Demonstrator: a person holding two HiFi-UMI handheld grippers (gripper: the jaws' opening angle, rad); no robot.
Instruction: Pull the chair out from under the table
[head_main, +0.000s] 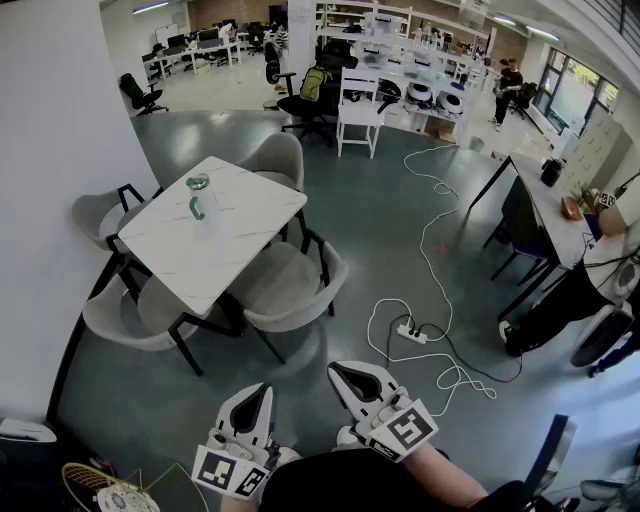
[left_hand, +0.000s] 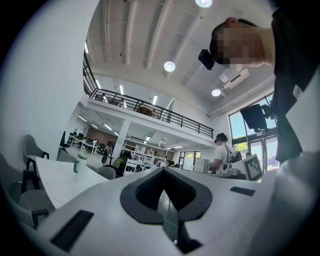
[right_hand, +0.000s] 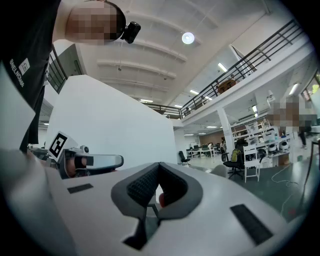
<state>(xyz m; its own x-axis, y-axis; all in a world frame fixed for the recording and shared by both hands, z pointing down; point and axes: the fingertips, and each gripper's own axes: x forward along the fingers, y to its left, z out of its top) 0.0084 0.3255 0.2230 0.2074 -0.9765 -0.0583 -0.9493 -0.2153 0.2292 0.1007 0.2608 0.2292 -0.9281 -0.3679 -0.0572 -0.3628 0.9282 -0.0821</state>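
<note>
A white marble table (head_main: 225, 250) stands by the left wall with several grey shell chairs tucked round it. The nearest chair (head_main: 290, 290) is at its right front side, and another chair (head_main: 130, 318) is at the near left. A clear bottle with a green handle (head_main: 200, 202) stands on the tabletop. Both grippers hang low, well short of the chairs and touching nothing. My left gripper (head_main: 255, 392) is shut and empty, as is my right gripper (head_main: 350, 375). The left gripper view shows its jaws (left_hand: 163, 176) closed, with the table (left_hand: 55, 180) off to the left. The right gripper view shows closed jaws (right_hand: 159, 171).
A white cable and power strip (head_main: 411, 331) trail over the grey floor to the right of the chairs. A black desk (head_main: 540, 205) with a seated person stands at the far right. A white wall (head_main: 50, 150) bounds the left. A white chair (head_main: 360, 120) and office chairs stand further back.
</note>
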